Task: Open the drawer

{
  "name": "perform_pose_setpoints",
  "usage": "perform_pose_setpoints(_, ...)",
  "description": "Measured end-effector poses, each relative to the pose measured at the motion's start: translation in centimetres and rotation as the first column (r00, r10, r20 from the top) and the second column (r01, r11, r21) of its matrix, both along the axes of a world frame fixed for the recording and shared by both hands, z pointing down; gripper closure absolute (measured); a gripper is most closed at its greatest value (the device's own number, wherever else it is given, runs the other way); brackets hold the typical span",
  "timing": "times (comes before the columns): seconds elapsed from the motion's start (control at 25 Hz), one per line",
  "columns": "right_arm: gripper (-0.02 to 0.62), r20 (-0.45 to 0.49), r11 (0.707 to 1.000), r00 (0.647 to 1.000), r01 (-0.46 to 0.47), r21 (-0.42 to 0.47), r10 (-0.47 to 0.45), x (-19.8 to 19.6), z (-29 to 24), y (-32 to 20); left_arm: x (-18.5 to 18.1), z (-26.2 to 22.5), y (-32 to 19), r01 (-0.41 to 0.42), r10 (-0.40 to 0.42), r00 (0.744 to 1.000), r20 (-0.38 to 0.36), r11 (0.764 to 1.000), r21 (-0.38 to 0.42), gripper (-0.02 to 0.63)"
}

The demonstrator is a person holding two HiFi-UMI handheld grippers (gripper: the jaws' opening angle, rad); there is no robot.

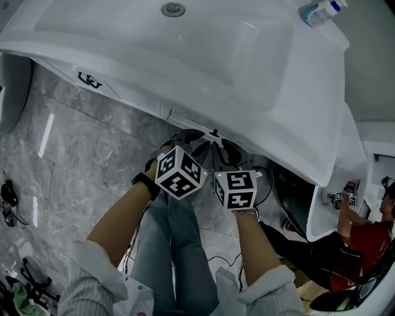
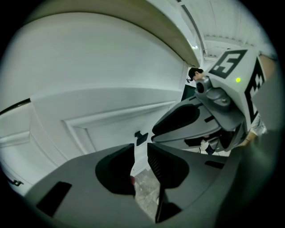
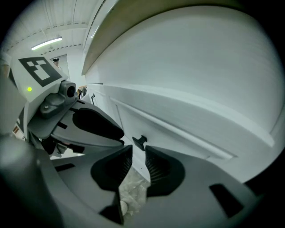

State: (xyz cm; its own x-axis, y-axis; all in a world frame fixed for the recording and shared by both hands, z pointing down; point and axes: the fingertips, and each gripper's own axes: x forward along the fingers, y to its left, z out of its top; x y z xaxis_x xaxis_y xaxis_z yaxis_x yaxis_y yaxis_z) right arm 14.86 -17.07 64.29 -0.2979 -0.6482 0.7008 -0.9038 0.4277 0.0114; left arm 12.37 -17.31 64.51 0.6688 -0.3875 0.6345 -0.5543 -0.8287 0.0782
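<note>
The white drawer front [image 2: 107, 127] sits under the white sink [image 1: 259, 92] and carries a small black knob [image 2: 141, 137], also seen as the knob [image 3: 140, 141] and, just below the sink's rim, the knob [image 1: 215, 132]. My left gripper [image 2: 140, 150] points at the knob from a short way off, jaws a narrow gap apart with nothing between them. My right gripper [image 3: 139, 152] is beside it, also slightly open and empty, short of the knob. In the head view the left gripper [image 1: 187, 138] and right gripper [image 1: 227, 149] reach side by side under the sink.
A bottle [image 1: 321, 11] lies on the sink's far right corner. Grey marble floor [image 1: 80, 142] spreads to the left, with a white fixture [image 1: 12, 86] and dark cables [image 1: 8, 199]. Another person in red [image 1: 361, 237] crouches at the right with grippers.
</note>
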Motion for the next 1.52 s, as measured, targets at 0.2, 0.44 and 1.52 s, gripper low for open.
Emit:
perform_pose_setpoints(0.2,0.512,-0.02,1.0,1.0,0.009,0.009,-0.008,0.2,0.7,-0.5,0.3,0.8,-1.0,-0.001,0.001,1.0,0.011,1.0,0.001,0.518)
perform_pose_setpoints(0.44,0.514,-0.052,0.998,0.998,0.042,0.041,-0.04,0.2,0.6,-1.0,0.8,1.1,-1.3,-0.047,0.046,0.998,0.038,0.999,0.018,0.518)
perform_pose_setpoints(1.52,0.572,-0.154,0.974,0.965,0.223,0.046,-0.213,-0.6,1.0,-0.9,2.6,2.4,-1.1,-0.298,0.28,0.934,0.223,0.953,0.048,0.554)
